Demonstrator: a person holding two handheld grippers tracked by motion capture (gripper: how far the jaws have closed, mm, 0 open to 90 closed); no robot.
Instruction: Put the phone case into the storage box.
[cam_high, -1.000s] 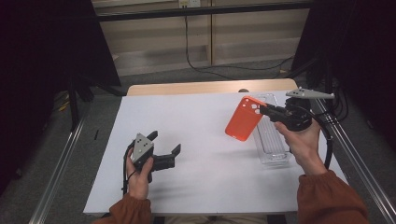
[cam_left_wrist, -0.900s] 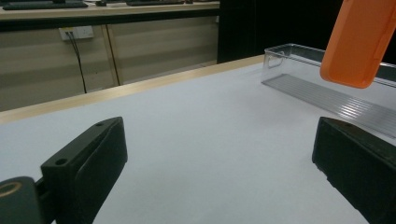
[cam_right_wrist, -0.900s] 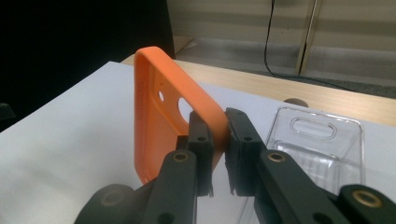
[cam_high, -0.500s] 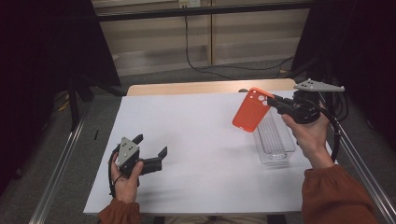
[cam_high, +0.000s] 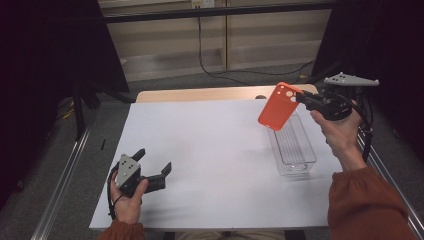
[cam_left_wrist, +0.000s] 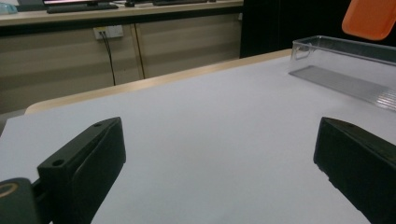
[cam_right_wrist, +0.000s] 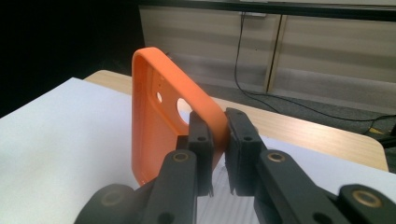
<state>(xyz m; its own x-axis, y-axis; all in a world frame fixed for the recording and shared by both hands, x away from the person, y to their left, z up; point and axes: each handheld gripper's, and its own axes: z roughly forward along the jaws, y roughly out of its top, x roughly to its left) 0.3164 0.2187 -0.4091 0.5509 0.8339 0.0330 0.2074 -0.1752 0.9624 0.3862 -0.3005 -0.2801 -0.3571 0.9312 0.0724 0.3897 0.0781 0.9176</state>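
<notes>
Phone case (cam_right_wrist: 159, 116) | right gripper (cam_right_wrist: 219, 128) fingers clamp its edge | high view: above clear bin (cam_high: 295, 150) | left gripper (cam_high: 152, 175) fingers apart

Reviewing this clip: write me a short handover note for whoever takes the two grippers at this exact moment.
Right gripper: shut on the orange phone case, pinching its edge near the camera cutout, held in the air above the far end of the clear plastic bin.
Left gripper: open, holding nothing, resting low on the white table sheet near the front left.
Done: the case is lifted off the table.
Left: likely lower the case into the bin, which looks empty, then let go. The case hangs tilted, so mind the bin's rim on the way down.
</notes>
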